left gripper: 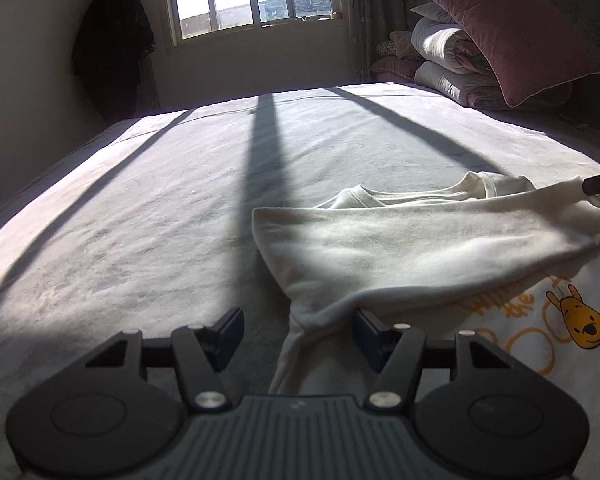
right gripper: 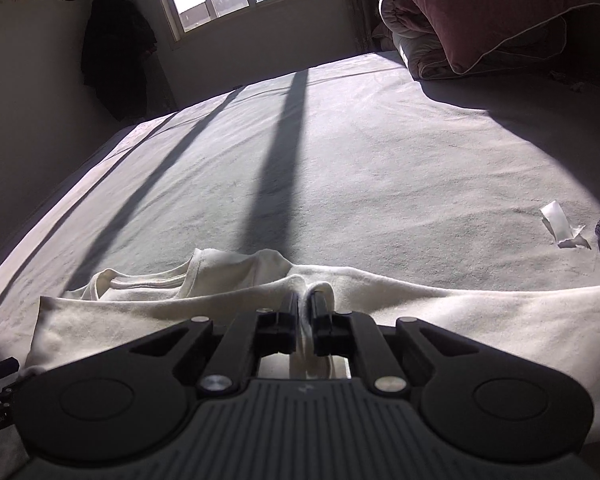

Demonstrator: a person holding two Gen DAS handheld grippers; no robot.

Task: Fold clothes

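Cream T-shirt [right gripper: 440, 312], on bed [right gripper: 340, 184]: right gripper [right gripper: 305, 304] pinching a fold, left gripper [left gripper: 298, 326] spread beside near hem; one-sided hold risks skewed, bunched fold

Shirt [left gripper: 400, 248] print (right edge) cut off

Bed [right gripper: 340, 160] mostly clear; pillows [left gripper: 500, 32] far-right.

Shirt [left gripper: 400, 248] on bed [left gripper: 140, 200], pillows [left gripper: 500, 28] behind at right
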